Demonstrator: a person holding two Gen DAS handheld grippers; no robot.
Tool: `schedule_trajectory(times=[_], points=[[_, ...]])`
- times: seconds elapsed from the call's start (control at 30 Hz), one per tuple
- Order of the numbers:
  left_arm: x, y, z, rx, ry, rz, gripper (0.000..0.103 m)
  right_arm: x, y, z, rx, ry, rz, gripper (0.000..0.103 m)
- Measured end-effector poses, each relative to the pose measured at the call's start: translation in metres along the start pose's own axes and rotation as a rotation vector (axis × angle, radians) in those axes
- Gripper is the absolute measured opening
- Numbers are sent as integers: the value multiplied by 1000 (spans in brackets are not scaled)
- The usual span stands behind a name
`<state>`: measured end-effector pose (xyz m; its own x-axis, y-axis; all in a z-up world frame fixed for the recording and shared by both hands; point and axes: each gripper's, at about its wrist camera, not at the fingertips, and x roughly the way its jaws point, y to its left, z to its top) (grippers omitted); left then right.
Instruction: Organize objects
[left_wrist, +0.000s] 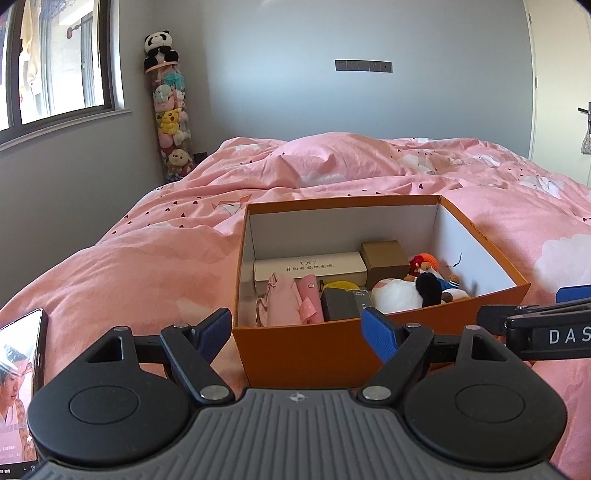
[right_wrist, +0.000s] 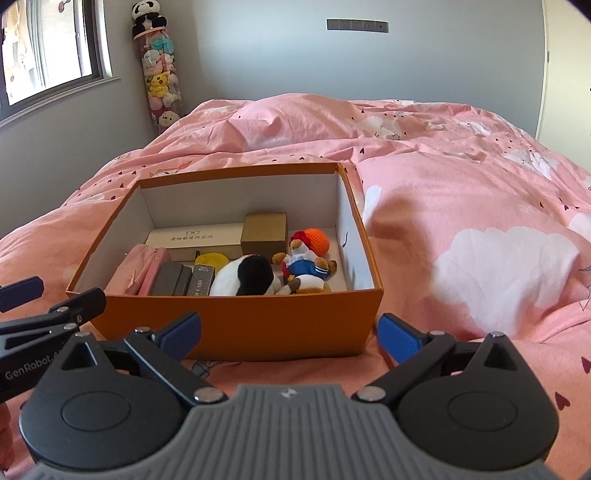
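Grippers are seen nearest in both views, each held low over a pink duvet (right_wrist: 461, 177) and directed at the near wall of an orange box (right_wrist: 236, 325). The left gripper (left_wrist: 297, 332) is spread wide with nothing between its blue pads (left_wrist: 380, 334), which frame the box's near left corner. The right gripper (right_wrist: 290, 332) is likewise spread and empty, its pads (right_wrist: 399, 338) set just short of the box front. A phone (left_wrist: 20, 391) with a lit screen is seen lying on the duvet at the left of the left gripper. The box is open at the top and rests on the bed. Along its near side, a pink pouch (right_wrist: 142, 271), dark grey cases (right_wrist: 173, 278) and a black-and-white plush (right_wrist: 245, 277) are packed side by side. A small bear doll (right_wrist: 304, 264) lies at the right, touching an orange crocheted ball (right_wrist: 317, 240) behind it. At the far wall, a long white box (right_wrist: 194, 240) and a brown carton (right_wrist: 264, 232) are placed next to each other, with a yellow item (right_wrist: 210, 258) partly hidden in front of them. Beyond the bed, a tall clear tube of plush toys (left_wrist: 171, 122) stands in the corner beside a window (left_wrist: 55, 62), topped by a panda (left_wrist: 159, 46).
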<state>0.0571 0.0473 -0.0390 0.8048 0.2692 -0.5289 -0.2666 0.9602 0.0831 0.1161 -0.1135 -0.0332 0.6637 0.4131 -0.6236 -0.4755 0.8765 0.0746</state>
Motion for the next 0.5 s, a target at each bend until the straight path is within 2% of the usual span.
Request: schedule_trajectory(times=[0.5], points=[[5,-1,0,-3,44,6,93,2,-2,-2,10,14,4,102]])
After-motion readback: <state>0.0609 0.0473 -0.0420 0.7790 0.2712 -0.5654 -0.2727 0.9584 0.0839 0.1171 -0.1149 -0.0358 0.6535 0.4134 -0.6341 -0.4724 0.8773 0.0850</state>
